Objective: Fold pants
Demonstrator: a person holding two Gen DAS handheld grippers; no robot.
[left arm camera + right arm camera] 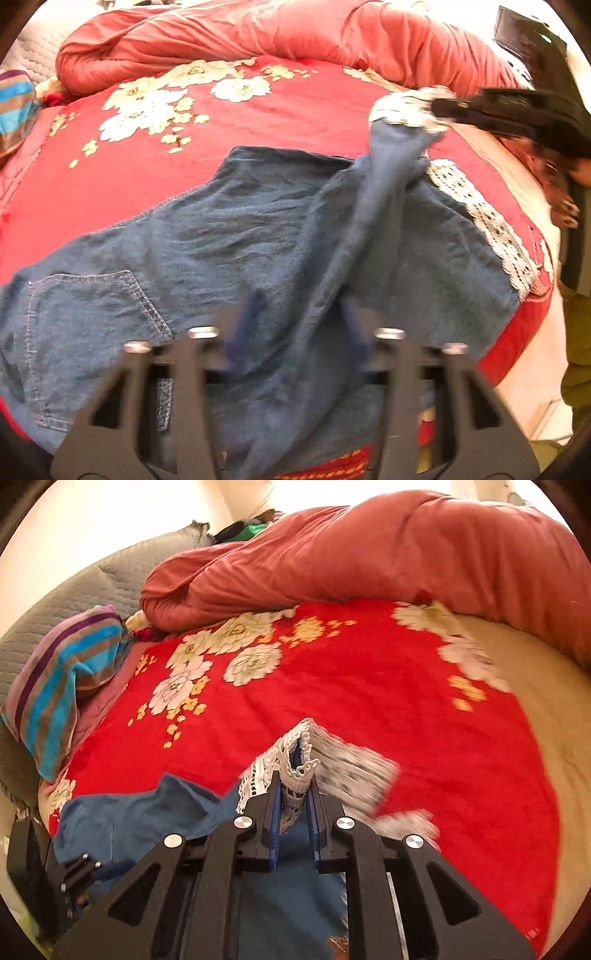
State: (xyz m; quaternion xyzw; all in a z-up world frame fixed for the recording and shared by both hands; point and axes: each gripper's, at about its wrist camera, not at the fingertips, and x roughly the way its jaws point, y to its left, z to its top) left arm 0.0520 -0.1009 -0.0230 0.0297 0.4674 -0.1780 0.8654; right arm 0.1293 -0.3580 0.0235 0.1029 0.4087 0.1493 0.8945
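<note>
Blue denim pants [240,236] with white lace hems lie spread on a red flowered bedspread [258,122]. My left gripper [299,325] hovers open over the middle of the pants, its blue pads blurred. My right gripper [293,790] is shut on the lace hem [299,760] of one leg and holds it lifted above the bed. In the left wrist view the right gripper [443,109] shows at upper right, pulling that leg up into a ridge. The other leg's lace hem [491,225] lies flat at the right.
A bunched salmon-pink quilt [369,554] lies along the far side of the bed. A striped towel [55,686] and a grey quilted pad [74,590] sit at the left. The bed's right edge [532,369] drops off beside the person's green sleeve [580,350].
</note>
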